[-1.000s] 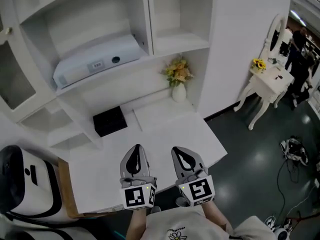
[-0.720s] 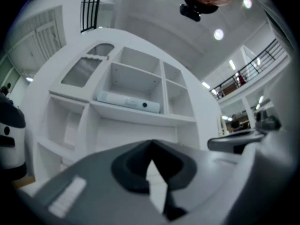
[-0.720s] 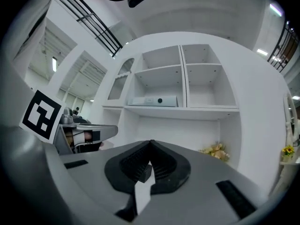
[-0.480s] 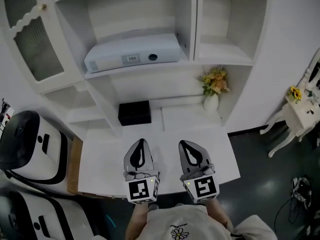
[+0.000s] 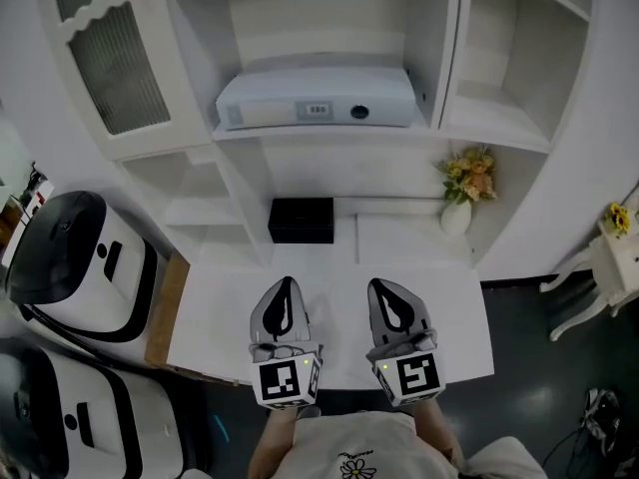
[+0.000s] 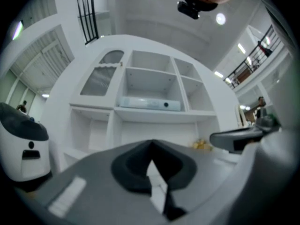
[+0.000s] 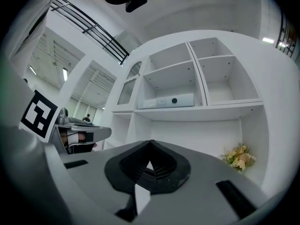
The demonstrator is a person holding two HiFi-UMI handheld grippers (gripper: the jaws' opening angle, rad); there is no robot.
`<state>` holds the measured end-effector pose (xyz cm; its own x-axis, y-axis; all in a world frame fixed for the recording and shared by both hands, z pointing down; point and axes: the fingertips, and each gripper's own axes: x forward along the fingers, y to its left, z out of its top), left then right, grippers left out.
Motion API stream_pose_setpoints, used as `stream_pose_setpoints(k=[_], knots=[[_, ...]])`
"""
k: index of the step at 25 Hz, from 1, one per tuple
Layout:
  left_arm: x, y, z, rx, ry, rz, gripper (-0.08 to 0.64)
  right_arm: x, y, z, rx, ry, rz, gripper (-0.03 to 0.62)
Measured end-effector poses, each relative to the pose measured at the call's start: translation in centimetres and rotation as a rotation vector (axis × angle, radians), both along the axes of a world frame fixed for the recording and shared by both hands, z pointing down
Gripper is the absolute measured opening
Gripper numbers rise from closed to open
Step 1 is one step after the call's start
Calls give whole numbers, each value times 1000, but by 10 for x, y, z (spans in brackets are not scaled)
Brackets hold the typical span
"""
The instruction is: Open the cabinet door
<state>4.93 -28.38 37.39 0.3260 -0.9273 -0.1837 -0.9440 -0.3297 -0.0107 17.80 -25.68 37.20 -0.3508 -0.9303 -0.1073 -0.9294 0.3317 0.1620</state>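
- Desk (image 5: 339,267): bare white top from its front edge back to the shelves.
- Cabinet door (image 5: 105,63): upper left, shut, well apart from both grippers.
- Left gripper (image 5: 284,289), right gripper (image 5: 386,289): jaws together, empty, above the desk's front edge.
- Label (image 5: 317,110) on the white device (image 5: 329,88): unreadable.

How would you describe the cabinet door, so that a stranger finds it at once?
Find the big white shelf unit. At its upper left, beside the long white device, is the cabinet door. It alone has a ribbed pane with wavy trim; the other compartments are open.
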Motion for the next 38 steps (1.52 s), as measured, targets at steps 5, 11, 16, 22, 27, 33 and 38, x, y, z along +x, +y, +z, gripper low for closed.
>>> stream_pose_setpoints(k=[5,11,16,22,27,33,38], knots=[[-20,2,0,2,-5,-47,8,-18,-4,4,-9,2,-39,-2],[-41,7,4,-4,-10,-92,8,-41,-5,2,0,3,-89,-2],[-56,9,5,-7,-6,-116,8,-55,-6,4,-6,11,-113,-2],[-71,13,9,-20,-6,-148,8,-67,-6,5,-6,13,-136,-2],[-81,13,8,-19,-7,-170,8,-74,-8,4,-5,7,-149,-2],[-79,-6,-20,25,-39,-112,47,-76,-3,8,-19,13,-156,-2],[-82,-36,-96,168,-74,-63,105,-70,1,12,-31,21,-140,-2]])
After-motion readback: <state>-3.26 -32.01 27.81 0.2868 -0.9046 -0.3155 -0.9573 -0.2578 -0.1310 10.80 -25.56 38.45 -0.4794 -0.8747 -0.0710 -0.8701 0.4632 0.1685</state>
